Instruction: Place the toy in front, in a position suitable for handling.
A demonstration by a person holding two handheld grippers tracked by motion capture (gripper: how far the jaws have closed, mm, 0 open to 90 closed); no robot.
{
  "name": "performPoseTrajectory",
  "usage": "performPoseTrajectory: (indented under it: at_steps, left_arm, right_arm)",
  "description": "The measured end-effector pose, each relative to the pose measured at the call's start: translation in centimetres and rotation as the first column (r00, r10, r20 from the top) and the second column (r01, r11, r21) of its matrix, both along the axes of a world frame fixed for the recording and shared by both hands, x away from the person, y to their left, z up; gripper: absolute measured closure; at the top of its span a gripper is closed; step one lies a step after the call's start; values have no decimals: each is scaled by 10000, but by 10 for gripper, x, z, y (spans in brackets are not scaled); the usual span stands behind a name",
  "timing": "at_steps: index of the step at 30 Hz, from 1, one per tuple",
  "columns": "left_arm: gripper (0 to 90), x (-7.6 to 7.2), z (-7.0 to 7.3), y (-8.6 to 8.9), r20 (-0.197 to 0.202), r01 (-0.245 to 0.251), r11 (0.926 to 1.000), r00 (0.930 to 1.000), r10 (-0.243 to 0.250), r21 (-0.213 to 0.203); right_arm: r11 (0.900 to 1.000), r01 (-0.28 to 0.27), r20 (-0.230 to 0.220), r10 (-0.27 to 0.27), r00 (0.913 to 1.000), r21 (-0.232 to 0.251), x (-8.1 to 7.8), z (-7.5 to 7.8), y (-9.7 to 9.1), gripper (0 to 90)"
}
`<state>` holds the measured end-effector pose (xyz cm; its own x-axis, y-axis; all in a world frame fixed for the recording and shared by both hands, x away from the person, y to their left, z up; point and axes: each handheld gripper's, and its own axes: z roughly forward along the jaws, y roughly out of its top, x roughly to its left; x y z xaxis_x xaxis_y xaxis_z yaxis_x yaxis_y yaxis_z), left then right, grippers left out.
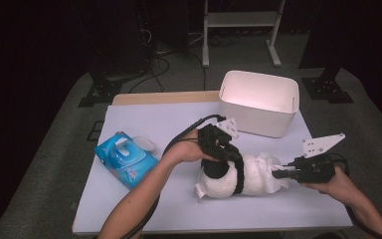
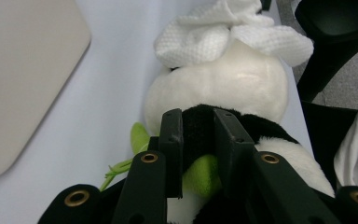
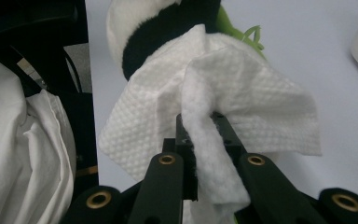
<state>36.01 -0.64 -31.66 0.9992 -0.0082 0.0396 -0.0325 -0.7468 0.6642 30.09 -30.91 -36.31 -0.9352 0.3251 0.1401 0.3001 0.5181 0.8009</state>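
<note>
Evidently, the work in hand was wiping one plush panda (image 1: 238, 174) with one white wipe (image 3: 242, 88). The left gripper (image 2: 198, 144) pinched the panda's black limb between its pads, presumably to steady the toy against the wiping strokes. The right gripper (image 3: 205, 140) was pressed together on a fold of the wipe, the rest of which draped ahead of its jaws over the panda's head end. The panda lay on its side on the table (image 1: 144, 119), directly between the two grippers. One white bin (image 1: 258, 102) stood beyond the grippers, probably placed there to receive something afterwards. One blue wipe pack (image 1: 125, 159) lay outboard of the left gripper with its lid open, the likely source of the wipe.
</note>
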Motion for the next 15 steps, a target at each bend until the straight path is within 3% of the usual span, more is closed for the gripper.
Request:
performPoseTrajectory:
  at_steps: [5, 10, 15]
  left_arm:
    - [722, -15, -2, 3, 189, 131, 9999, 9997, -131, -25]
    - [709, -32, -3, 0, 381, 596, 9982, 9975, -599, 68]
    - [724, -32, -2, 0, 662, 297, 9996, 9974, -298, 21]
  right_arm:
    - [9999, -126, 182, 127, 9998, -76, 1, 9, 5, 834]
    - [9994, -180, 456, 194, 9988, -308, 7, 19, 13, 831]
    - [9974, -268, 112, 276, 9996, -671, 15, 9, 24, 828]
